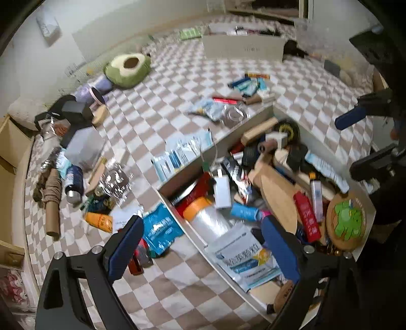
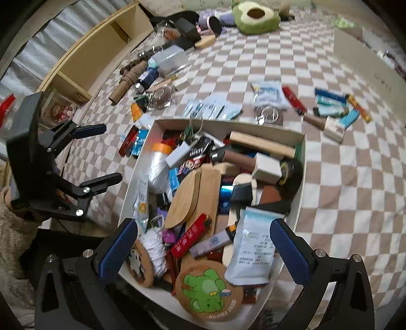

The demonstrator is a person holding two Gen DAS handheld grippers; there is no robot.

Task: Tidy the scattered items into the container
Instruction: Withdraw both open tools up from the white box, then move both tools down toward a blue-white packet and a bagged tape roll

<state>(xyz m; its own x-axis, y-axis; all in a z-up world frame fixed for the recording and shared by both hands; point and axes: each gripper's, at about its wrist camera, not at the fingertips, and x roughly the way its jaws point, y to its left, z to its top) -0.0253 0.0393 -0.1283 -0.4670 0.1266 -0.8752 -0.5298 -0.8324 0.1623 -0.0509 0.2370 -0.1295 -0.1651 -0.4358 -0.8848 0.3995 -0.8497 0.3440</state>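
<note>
A white cardboard box (image 2: 228, 124) sits on the checkered bedspread, heaped with small items: wooden boards, lighters, packets, a round coaster with a green frog (image 2: 206, 292). The box also shows in the left wrist view (image 1: 177, 177). My left gripper (image 1: 203, 243) is open and empty over the box's near-left wall. My right gripper (image 2: 203, 243) is open and empty above the box's near end. Scattered items lie outside: a blue packet (image 1: 159, 228), an orange tube (image 1: 99, 220), mask packets (image 2: 213, 109), lighters and boxes (image 2: 335, 106).
An avocado plush (image 2: 253, 15) lies at the far side. A clear plastic box (image 2: 172, 59), a cardboard tube (image 2: 121, 88) and a blue bottle (image 1: 73, 180) lie near the bed's edge. A wooden shelf (image 2: 96, 55) stands beside the bed. Another white box (image 1: 243, 47) stands far off.
</note>
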